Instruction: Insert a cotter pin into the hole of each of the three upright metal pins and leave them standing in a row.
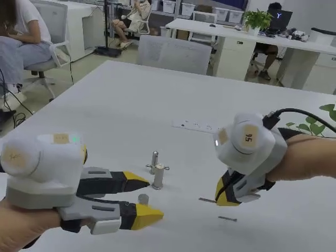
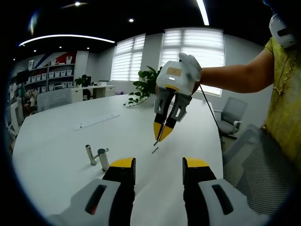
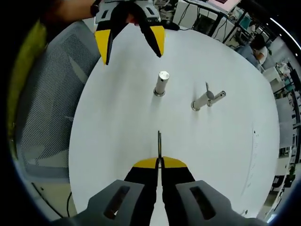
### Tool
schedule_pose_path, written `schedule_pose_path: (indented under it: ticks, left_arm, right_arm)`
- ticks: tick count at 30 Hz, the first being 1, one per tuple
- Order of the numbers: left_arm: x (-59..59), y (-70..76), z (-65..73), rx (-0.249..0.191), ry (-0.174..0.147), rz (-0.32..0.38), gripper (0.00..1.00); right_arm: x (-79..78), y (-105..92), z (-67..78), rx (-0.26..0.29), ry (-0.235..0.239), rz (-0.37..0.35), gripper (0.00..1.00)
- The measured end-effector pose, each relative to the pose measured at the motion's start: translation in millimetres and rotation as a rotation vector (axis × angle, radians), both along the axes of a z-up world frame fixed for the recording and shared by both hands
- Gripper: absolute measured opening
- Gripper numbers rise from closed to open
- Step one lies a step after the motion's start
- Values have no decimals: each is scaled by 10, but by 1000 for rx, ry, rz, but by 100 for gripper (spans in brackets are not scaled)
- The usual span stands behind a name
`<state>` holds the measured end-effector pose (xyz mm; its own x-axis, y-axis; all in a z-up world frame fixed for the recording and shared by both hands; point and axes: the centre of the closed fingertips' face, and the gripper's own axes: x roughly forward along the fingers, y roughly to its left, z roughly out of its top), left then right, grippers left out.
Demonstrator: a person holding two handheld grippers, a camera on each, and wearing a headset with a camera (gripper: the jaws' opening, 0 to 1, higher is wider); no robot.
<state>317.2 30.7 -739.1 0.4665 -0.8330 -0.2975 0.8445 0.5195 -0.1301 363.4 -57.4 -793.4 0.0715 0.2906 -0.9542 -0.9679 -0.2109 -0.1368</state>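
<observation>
1. The right tongs (image 3: pixel 160 164) are pressed closed. Their yellow tips pinch the held cotter pin (image 3: pixel 159 143), which sticks straight out ahead of them.
2. In the left gripper view, the right tongs hang tips-down above the tabletop (image 2: pixel 56 136), with the pin pointing at the surface.
3. The left tongs (image 2: pixel 159 165) stand wide apart with nothing between their tips. In the head view they lie low at the near left.
4. A loose cotter pin (image 1: pixel 227 218) lies flat on the tabletop, just beside the right tongs' tips.
5. The lone metal pin (image 3: pixel 161 84) stands upright near the left tongs' tips.
6. A little farther off, two more pins stand close together.
7. The front metal pin (image 1: pixel 158 179) carries the inserted cotter pin (image 1: pixel 151 167) crosswise near its top.
8. The rear metal pin (image 1: pixel 154 157) is upright just behind the front one.
9. A white power strip (image 1: pixel 197 126) lies beyond them on the tabletop.
</observation>
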Motion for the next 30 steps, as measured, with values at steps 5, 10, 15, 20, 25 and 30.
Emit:
schedule_pose_path:
  ticks: [5, 10, 15, 20, 25, 30]
  left_arm:
    - [-4, -118, -10, 3, 10, -22, 36]
    - [-26, -236, -13, -10, 24, -44, 33]
    - [-12, -330, -28, -12, 38, -57, 31]
    - [-10, -428, -38, -11, 44, -72, 28]
    - [-2, -467, -56, -14, 58, -78, 25]
    - [45, -468, -50, -34, 78, -70, 21]
  right_arm:
    - [-126, 89, 89, 9, 3, 26, 2]
    - [-232, 158, 180, 13, -3, 54, 2]
    - [-300, 209, 252, 17, -3, 70, 2]
    - [-347, 239, 297, 14, -10, 84, 2]
    - [-376, 267, 333, 17, -14, 96, 2]
    - [-388, 291, 342, 21, -13, 106, 2]
